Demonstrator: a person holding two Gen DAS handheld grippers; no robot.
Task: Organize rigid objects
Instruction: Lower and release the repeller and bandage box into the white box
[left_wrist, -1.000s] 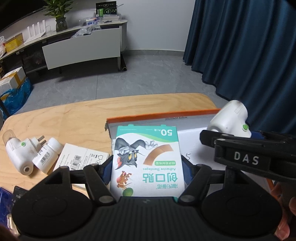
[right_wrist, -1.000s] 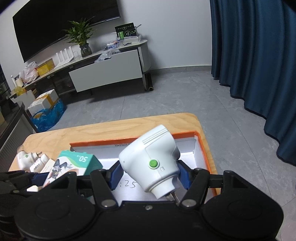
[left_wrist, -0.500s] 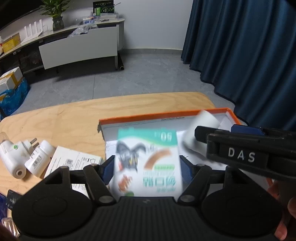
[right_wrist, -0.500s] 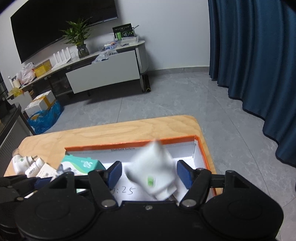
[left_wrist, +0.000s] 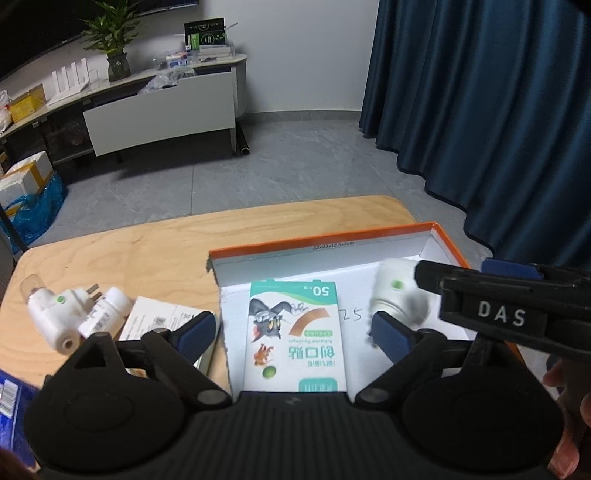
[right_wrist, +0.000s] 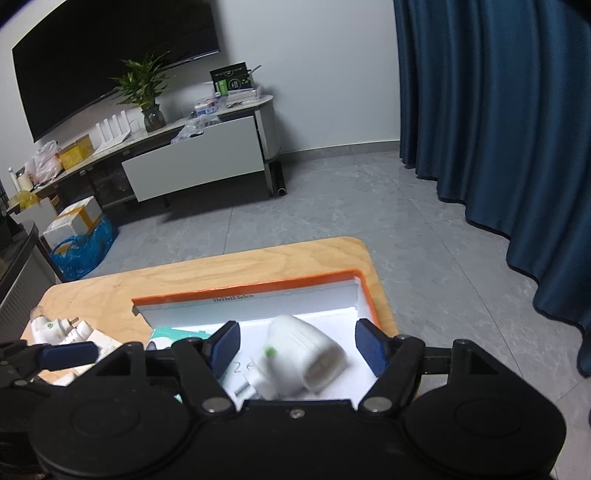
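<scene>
An orange-rimmed white box sits on the wooden table. A bandage carton with a cartoon print lies flat on its floor. My left gripper hovers over the carton, its jaws opening and both blue pads clear of the carton's sides. To the right in the box lies a white plug device with a green dot, blurred. My right gripper is open above it, pads apart from it on both sides. The carton's corner shows at the left of the right wrist view.
Left of the box on the table lie a second white plug device, a white bottle and a flat white packet. A blue package shows at the lower left. A person's fingers hold the right gripper's body.
Both grippers let go. The bandage carton dropped from the left jaws and the white plug device from the right jaws onto the box floor. Both jaws widened and both hands rose slightly.
</scene>
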